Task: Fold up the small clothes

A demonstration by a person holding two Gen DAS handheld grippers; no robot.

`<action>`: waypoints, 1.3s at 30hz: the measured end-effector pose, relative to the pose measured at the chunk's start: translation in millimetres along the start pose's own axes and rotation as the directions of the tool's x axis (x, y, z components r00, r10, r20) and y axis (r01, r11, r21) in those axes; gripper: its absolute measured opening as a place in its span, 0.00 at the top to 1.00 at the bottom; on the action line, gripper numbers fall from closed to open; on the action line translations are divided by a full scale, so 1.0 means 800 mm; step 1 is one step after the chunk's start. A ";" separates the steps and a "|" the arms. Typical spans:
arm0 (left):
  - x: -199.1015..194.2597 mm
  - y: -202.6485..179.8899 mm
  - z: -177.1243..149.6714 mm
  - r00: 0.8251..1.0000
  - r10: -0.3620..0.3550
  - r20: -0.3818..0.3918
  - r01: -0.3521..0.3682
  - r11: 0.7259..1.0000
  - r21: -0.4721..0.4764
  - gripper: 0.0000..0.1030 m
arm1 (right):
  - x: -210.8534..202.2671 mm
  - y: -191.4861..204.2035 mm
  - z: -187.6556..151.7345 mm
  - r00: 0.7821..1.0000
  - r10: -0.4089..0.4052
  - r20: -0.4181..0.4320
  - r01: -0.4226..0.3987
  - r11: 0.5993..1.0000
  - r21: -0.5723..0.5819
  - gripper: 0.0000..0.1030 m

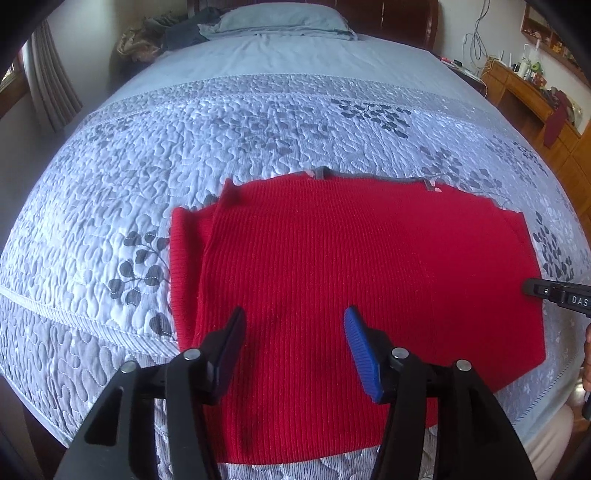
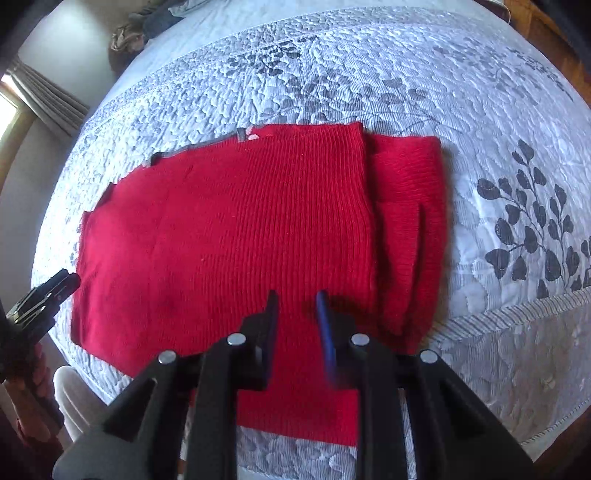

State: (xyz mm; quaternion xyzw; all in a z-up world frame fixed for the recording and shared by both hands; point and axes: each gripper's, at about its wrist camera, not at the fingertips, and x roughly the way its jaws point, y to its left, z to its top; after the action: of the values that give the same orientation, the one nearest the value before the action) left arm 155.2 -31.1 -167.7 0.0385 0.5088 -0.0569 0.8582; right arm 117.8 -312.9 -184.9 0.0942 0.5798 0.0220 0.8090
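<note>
One red ribbed garment (image 1: 351, 295) lies flat on the quilted bedspread (image 1: 147, 166), near the foot of the bed and folded into a rough rectangle. Its long axis runs across the bed, side to side, and the knit ribs run across that, toward the pillow (image 1: 280, 18). A grey trimmed edge sits on the garment's far side, facing the pillow. At one short end a folded layer of the same red knit sticks out from under the top layer.

The left gripper (image 1: 293, 321) hovers over the garment's near edge, jaws spread wide and empty. The right gripper (image 2: 297, 299) also hangs above the garment's near edge, jaws parted only narrowly, with nothing between them.
</note>
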 end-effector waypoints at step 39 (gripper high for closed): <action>0.070 -0.020 0.029 0.995 -0.049 -0.083 0.049 0.999 0.003 0.38 | -0.006 -0.102 -0.016 0.990 0.140 -0.034 -0.128 0.963 0.238 0.24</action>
State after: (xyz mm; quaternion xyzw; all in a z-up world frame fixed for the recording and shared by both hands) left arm 199.6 -52.7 -206.0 0.0307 0.5447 -0.0775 0.8345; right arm 97.8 -392.3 -198.8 0.2275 0.5908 0.0101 0.7740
